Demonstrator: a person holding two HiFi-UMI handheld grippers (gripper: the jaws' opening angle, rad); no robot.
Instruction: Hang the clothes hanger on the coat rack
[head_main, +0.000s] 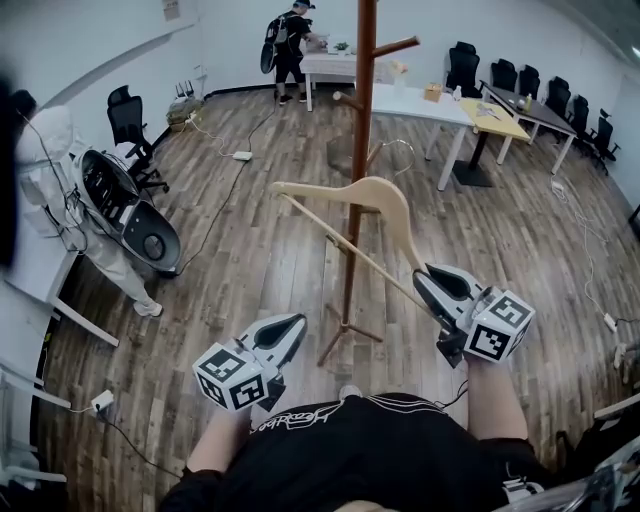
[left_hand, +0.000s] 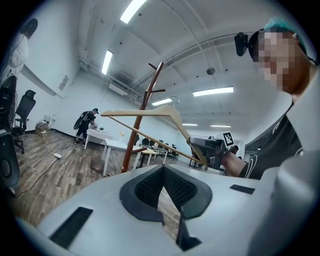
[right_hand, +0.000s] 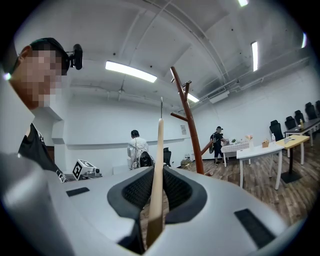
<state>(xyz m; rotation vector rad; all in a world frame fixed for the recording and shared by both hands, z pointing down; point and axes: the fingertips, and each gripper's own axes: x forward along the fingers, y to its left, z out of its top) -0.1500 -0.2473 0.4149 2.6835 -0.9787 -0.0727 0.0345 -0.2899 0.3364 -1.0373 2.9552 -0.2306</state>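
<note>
The brown wooden coat rack (head_main: 358, 150) stands on the floor straight ahead, with pegs branching off near its top. My right gripper (head_main: 430, 278) is shut on one end of a pale wooden clothes hanger (head_main: 385, 200), which is raised level in front of the pole. The hanger's wire hook (head_main: 397, 152) sits just right of the pole. In the right gripper view the hanger (right_hand: 159, 165) stands edge-on between the pads, with the rack (right_hand: 189, 125) beyond. My left gripper (head_main: 290, 325) hangs lower left, shut and empty. From it I see the hanger (left_hand: 170, 116) and rack (left_hand: 142, 117).
White tables (head_main: 430, 105) and a yellow one (head_main: 500, 120) stand behind the rack, where a person in black (head_main: 290, 50) works. Office chairs (head_main: 130, 125) and a white suited figure with equipment (head_main: 60, 190) are at left. A cable (head_main: 240, 155) crosses the wood floor.
</note>
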